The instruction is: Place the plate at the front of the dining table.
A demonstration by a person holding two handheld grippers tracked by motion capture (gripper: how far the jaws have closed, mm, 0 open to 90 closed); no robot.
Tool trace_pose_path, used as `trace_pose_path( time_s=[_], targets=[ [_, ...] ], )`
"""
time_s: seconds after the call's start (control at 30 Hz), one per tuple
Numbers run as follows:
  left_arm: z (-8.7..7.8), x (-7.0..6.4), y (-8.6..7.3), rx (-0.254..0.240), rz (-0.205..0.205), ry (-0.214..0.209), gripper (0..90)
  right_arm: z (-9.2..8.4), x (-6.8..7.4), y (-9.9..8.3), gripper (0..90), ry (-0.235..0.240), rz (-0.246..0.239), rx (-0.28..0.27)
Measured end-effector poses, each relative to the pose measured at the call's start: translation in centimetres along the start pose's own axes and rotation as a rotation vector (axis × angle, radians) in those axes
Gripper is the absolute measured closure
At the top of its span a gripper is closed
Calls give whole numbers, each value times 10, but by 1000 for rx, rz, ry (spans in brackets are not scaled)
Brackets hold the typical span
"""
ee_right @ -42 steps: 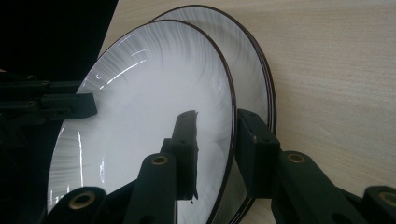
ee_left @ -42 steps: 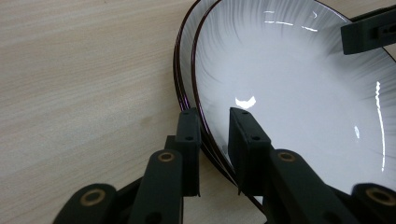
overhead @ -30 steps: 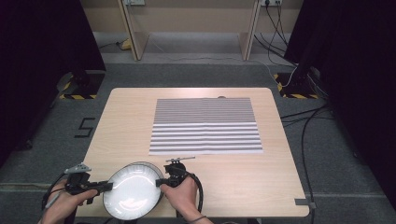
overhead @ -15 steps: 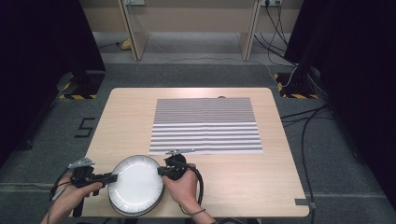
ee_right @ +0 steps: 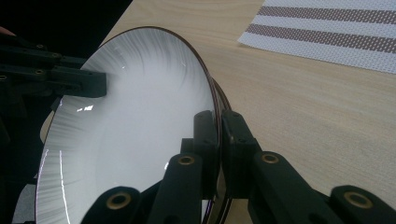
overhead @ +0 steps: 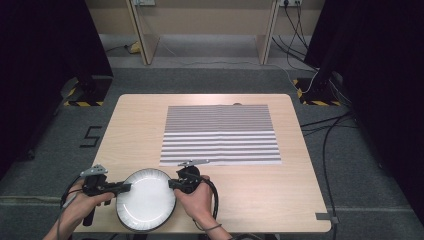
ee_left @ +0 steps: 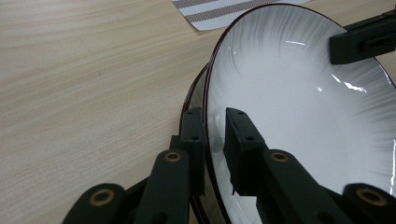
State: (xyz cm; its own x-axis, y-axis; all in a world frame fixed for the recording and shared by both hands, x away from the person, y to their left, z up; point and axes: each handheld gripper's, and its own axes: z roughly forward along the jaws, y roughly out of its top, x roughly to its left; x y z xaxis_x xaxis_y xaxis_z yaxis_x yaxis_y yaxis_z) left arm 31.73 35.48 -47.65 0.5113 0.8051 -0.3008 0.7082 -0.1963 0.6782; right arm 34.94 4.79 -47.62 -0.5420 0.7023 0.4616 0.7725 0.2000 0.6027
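Near the table's (overhead: 260, 190) front left corner, the left gripper (overhead: 125, 187) has just pinched tighter onto the white plate's (overhead: 146, 199) left rim. The right gripper (overhead: 172, 183) clamps its right rim. A second plate may sit underneath. The striped mat (overhead: 220, 135) lies behind.

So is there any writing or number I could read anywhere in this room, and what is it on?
"5": a dark digit marked on the grey floor, left of the table.
The white plate and the striped mat carry no writing.
Nothing else is readable.
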Motion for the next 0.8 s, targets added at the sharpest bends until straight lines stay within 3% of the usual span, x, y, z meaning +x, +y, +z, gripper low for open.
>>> trace_pose_path(
  time_s=[0.03,0.17,0.4,0.57,0.63,0.7,0.8],
  targets=[
    [-1,0,-1,-6,-1,0,789,-1,-1,-2,782,26,17,23],
    [-4,1,-8,-47,-23,2,793,-2,-1,-5,738,53,33,23],
    [-6,0,-12,-73,-32,8,798,-2,-6,-7,713,102,76,15],
    [-10,1,-10,-86,-41,9,811,7,-8,-4,707,135,133,50],
    [-10,2,-11,-98,-60,4,817,10,-9,-4,728,146,163,55],
    [-10,2,-11,-106,-64,3,820,11,-10,-5,850,119,150,57],
    [-11,1,-10,-125,-60,4,824,11,-12,-5,857,118,164,48]
  ],
)
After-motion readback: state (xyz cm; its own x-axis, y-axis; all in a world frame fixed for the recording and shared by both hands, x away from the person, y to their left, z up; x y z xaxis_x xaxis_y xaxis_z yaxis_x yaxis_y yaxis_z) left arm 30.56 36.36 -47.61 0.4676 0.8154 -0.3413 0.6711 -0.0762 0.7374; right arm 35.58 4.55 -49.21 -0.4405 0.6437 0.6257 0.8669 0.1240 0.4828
